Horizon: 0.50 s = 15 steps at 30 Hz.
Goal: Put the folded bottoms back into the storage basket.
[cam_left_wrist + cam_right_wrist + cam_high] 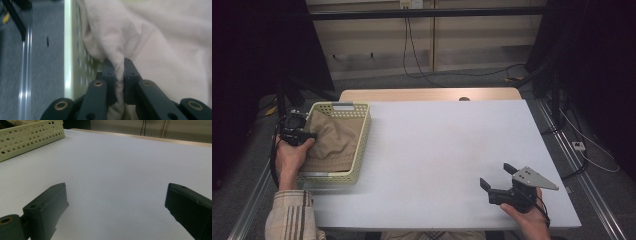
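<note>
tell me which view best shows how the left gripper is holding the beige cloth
The left gripper view: the left gripper has its jaws pinched on a fold of the beige cloth, right beside the basket wall. The high view shows the cloth lying in the basket with the gripper at its left edge, the pinch too small to read. The right gripper view gives a corner of the basket.

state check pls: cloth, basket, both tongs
beige cloth: bunched inside the basket, one fold pinched up near the left wall
basket: upright at the table's left edge, holding the cloth
left tongs: shut on a fold of the cloth
right tongs: open, nothing between the jaws, over the white table
</note>
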{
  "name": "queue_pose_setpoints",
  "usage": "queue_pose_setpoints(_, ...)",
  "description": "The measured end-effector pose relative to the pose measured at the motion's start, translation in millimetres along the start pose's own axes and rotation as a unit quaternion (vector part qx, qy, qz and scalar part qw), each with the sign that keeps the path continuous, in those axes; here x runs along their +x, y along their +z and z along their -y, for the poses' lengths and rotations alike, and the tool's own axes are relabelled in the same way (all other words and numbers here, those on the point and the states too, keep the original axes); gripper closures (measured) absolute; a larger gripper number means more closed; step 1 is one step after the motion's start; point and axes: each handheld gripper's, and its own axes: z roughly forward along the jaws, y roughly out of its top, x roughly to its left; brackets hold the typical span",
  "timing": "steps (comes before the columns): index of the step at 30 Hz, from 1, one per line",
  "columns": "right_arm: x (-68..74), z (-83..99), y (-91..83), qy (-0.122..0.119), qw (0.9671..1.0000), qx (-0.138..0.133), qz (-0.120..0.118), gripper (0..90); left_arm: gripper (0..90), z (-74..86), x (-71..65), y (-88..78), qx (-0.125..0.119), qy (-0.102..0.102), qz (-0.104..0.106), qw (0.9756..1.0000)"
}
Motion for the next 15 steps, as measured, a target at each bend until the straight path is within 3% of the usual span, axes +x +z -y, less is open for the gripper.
queue_pose_setpoints(5, 0.0, -0.1, -0.4, 0.003, 1.0000, 0.000, 0.001, 4.2, 81.8, 3.0, 3.0, -3.6, -0.016, -0.016, 0.019, 0.9996)
queue_pose_setpoints(9, -0.6, 0.0, -0.5, 0.003, 1.0000, 0.000, 0.002, 4.2, 81.3, 5.5, 7.8, -15.3, -0.047, -0.025, 0.038, 0.9979)
queue_pose_setpoints(11, -0.3, -0.1, -0.2, 0.004, 1.0000, 0.000, 0.002, 4.2, 81.8, 5.7, 10.2, -21.6, -0.047, -0.019, 0.042, 0.9978)
queue_pose_setpoints(12, -0.2, -0.1, -0.2, 0.004, 1.0000, 0.000, 0.002, 4.2, 82.0, 6.1, 9.7, -22.5, -0.055, -0.027, 0.041, 0.9973)
queue_pose_setpoints(15, -0.1, -0.1, -0.4, 0.004, 1.0000, 0.000, 0.001, 4.3, 79.8, 6.1, 10.1, -22.9, -0.050, -0.033, 0.043, 0.9973)
